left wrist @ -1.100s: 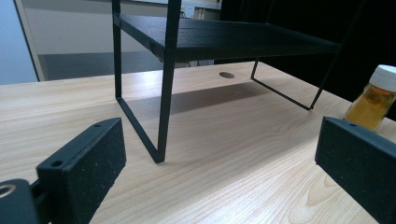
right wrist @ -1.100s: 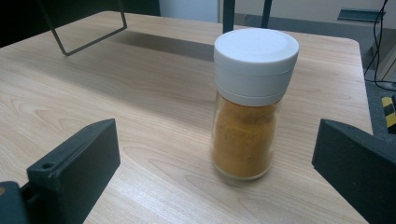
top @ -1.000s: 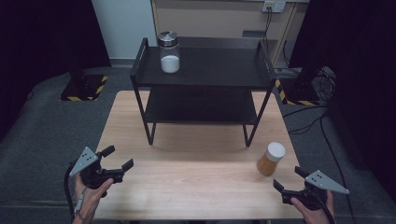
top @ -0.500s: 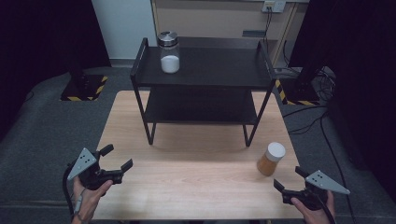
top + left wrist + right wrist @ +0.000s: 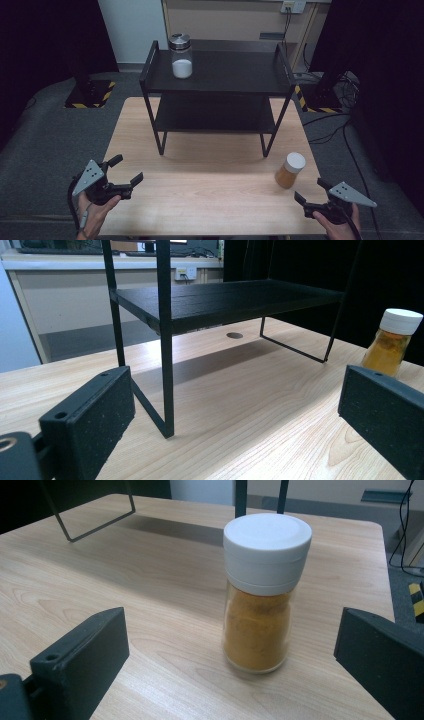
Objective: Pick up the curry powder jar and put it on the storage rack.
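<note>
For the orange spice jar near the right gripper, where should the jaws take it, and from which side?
Probably the jar's glass body, just below the white cap. It stands upright on the table with bare wood on both sides, so a level approach from the person's side suits it. The right gripper is already open and faces it, jaws either side of its line; the straight round body gives flat contact.

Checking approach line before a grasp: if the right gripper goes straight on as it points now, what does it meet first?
The orange spice jar with the white cap. It stands upright between the open jaws' line in the right gripper view, apart from both, nothing in front of it. Depth is a judgement.
</note>
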The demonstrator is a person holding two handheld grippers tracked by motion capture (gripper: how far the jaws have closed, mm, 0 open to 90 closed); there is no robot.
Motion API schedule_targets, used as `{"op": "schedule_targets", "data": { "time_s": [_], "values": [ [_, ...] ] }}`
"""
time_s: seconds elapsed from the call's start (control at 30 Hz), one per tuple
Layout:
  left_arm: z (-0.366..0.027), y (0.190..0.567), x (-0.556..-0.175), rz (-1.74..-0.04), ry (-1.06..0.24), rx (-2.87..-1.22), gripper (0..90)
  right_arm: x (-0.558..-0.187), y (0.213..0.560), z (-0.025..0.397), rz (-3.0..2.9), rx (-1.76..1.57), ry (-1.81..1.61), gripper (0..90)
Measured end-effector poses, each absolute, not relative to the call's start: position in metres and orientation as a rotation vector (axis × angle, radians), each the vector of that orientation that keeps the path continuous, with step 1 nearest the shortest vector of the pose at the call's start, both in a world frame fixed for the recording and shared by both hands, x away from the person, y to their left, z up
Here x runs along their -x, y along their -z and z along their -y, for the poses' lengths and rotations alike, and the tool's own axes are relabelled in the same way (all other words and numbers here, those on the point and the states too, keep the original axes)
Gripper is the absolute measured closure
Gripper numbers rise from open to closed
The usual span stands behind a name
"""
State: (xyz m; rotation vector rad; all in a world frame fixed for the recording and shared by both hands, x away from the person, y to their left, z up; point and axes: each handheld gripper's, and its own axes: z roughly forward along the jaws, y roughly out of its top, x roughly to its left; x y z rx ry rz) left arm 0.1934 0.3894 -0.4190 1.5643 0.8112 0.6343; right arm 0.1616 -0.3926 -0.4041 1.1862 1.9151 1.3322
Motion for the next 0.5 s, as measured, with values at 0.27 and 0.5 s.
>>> {"op": "schedule_targets", "data": {
  "time_s": [0.27, 0.5],
  "values": [
    [-0.39, 0.419, -0.194, -0.805, -0.627, -1.575, 0.4, -0.162, 0.396, 0.399, -1.905, -1.175, -1.379, 1.6],
    [-0.391, 0.419, -0.196, -0.804, -0.618, -1.582, 0.5, -0.162, 0.385, 0.408, -1.915, -1.164, -1.417, 2.1]
  ]
}}
